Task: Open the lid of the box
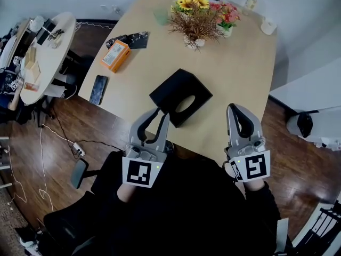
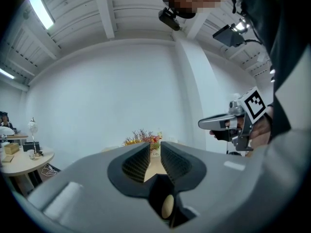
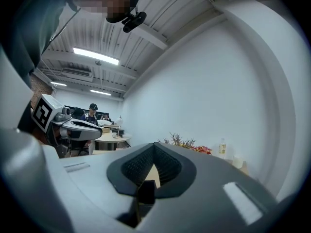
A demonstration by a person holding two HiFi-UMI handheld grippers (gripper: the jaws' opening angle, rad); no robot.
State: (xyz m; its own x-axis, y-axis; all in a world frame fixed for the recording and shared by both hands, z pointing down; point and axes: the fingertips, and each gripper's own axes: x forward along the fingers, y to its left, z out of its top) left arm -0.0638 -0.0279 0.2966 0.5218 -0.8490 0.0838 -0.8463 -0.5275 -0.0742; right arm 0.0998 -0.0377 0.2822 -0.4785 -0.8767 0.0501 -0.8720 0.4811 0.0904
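Black square box [image 1: 180,96] with oval-holed lid near front edge of light wooden table [image 1: 240,63], left gripper [image 1: 161,114] jaws a narrow slit apart, empty, right gripper [image 1: 237,109] jaws pressed together, empty

Cool, even indoor light; a ceiling strip lamp [image 2: 41,9] glares at ten o'clock in both gripper views, whose fisheye edges bend and darken.
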